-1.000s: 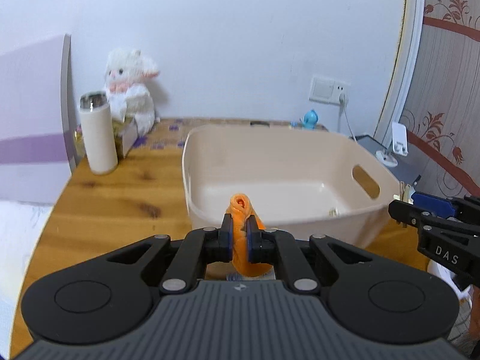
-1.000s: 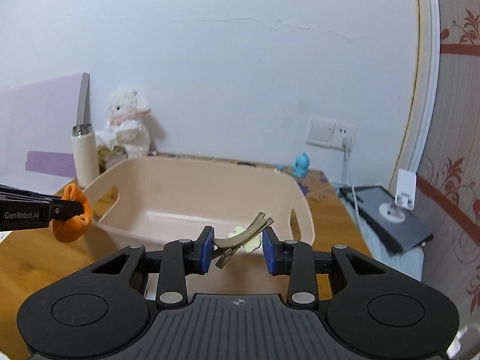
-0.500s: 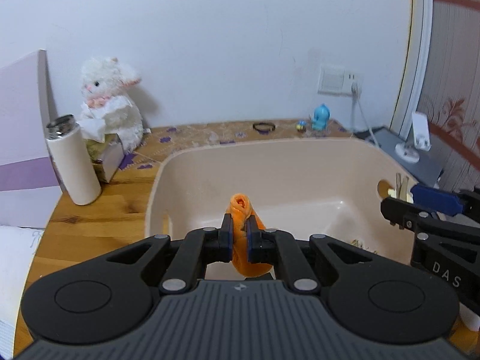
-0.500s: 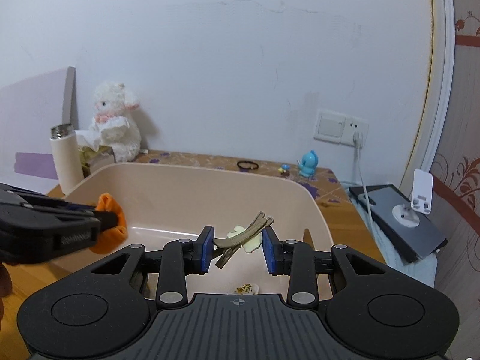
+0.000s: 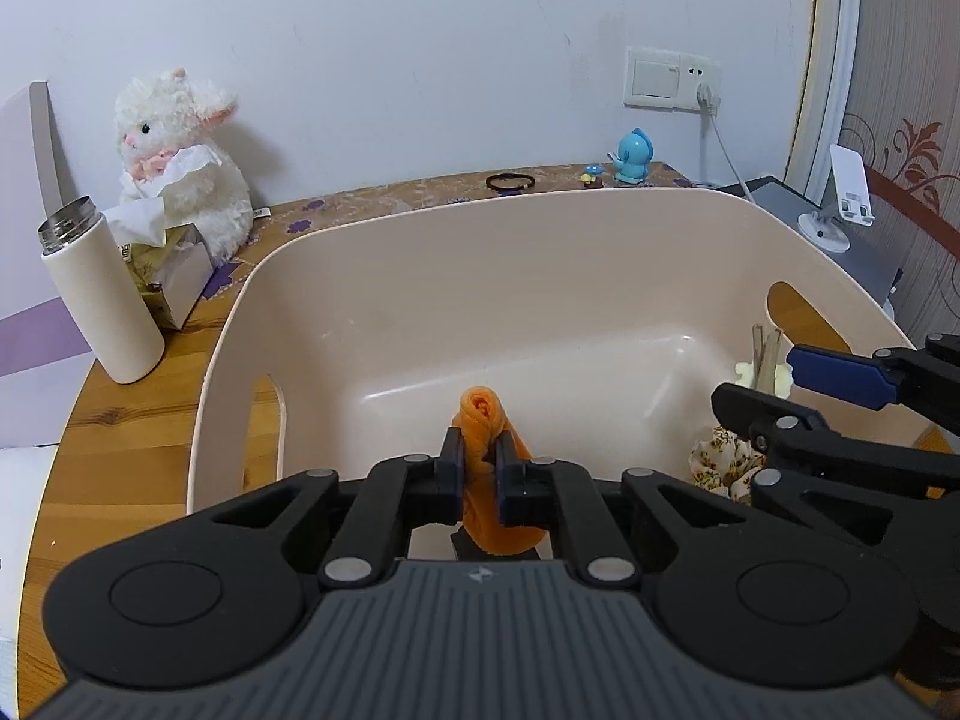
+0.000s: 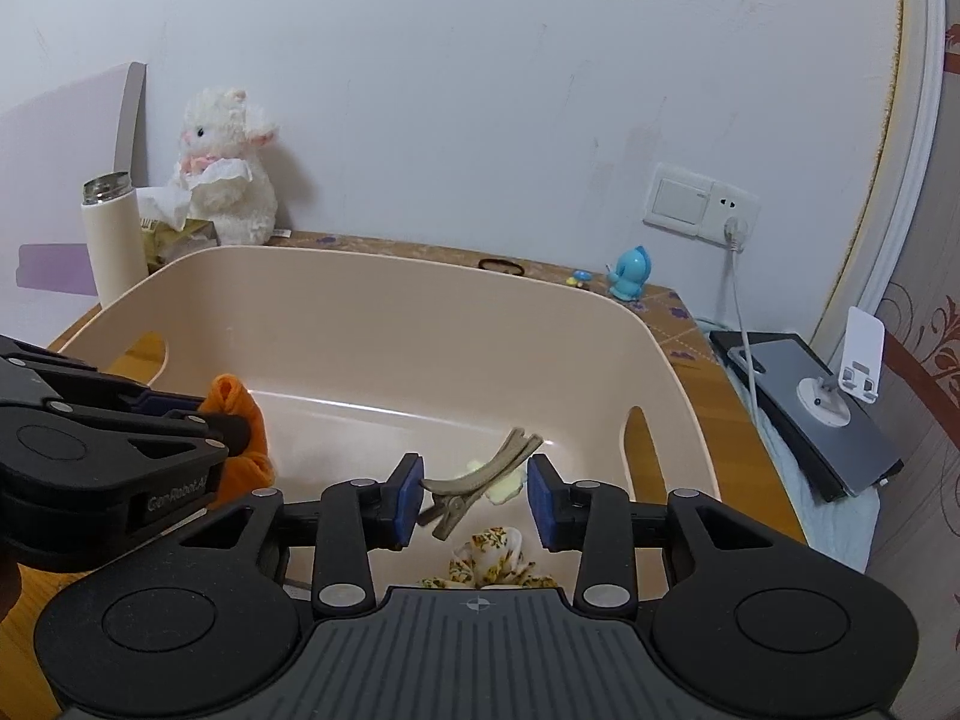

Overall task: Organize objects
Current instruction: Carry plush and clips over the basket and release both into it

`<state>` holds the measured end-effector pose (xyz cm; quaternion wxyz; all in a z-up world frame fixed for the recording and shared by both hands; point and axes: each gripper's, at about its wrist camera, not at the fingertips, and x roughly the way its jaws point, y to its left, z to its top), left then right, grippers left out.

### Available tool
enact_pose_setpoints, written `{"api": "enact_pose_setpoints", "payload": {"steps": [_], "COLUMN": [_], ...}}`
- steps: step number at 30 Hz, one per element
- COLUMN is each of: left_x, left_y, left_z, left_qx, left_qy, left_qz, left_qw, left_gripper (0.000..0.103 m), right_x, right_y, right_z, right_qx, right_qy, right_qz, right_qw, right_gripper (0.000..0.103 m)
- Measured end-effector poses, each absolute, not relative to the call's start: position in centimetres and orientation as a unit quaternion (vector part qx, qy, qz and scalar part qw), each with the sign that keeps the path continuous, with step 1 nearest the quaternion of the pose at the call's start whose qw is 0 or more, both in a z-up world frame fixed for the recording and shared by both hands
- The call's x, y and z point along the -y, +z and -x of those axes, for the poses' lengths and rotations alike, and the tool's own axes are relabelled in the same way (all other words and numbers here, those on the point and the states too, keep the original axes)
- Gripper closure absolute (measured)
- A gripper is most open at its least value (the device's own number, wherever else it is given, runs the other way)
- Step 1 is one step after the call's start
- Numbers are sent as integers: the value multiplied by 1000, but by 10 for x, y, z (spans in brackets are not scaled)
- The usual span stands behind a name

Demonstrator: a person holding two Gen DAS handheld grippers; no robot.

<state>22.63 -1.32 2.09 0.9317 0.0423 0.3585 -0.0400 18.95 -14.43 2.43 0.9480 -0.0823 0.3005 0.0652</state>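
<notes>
A beige plastic basin (image 5: 540,252) sits on the wooden table and also shows in the right wrist view (image 6: 372,324). My left gripper (image 5: 479,468) is shut on an orange scrunchie (image 5: 480,414) and holds it above the basin's near left side; the scrunchie also shows in the right wrist view (image 6: 240,414). My right gripper (image 6: 474,498) has its jaws apart, and the olive hair clip (image 6: 480,474) with a pale yellow flower tilts loose between them, touching the left pad. A floral scrunchie (image 6: 492,552) lies on the basin floor below it.
Behind the basin stand a white bottle (image 5: 99,300), a tissue box (image 5: 174,270) and a white plush lamb (image 5: 186,162). A black hair tie (image 5: 510,182) and a blue figurine (image 5: 633,157) lie at the back. A tablet (image 6: 810,408) with a phone stand lies right.
Both grippers moved forward over the basin and lower into it. The right gripper's jaws opened wider, so the hair clip now sits loose and tilted between them.
</notes>
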Motion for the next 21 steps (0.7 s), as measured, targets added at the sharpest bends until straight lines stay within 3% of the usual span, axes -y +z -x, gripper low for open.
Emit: {"api": "enact_pose_setpoints", "payload": {"steps": [2, 4, 5, 9, 21], "left_x": [12, 10, 8, 4, -9], "left_y": [25, 30, 34, 49, 63], "left_z": [-223, -218, -214, -198, -149], "left_qx": [-358, -358, -354, -331, -314], "left_qy": [-36, -35, -35, -23, -13], "left_qz": [-42, -36, -33, -41, -49], "left_qw": [932, 932, 934, 942, 948], "left_gripper": [79, 48, 42, 28, 17], "right_x": [147, 149, 149, 157, 172], "right_y": [29, 34, 37, 46, 44], "right_z": [-183, -177, -175, -163, -128], "right_qx": [-292, -286, -281, -272, -268], "right_qy": [71, 74, 68, 67, 62], "right_qz": [76, 74, 76, 70, 73], "right_qw": [951, 953, 954, 957, 959], "right_gripper": [57, 44, 36, 32, 23]}}
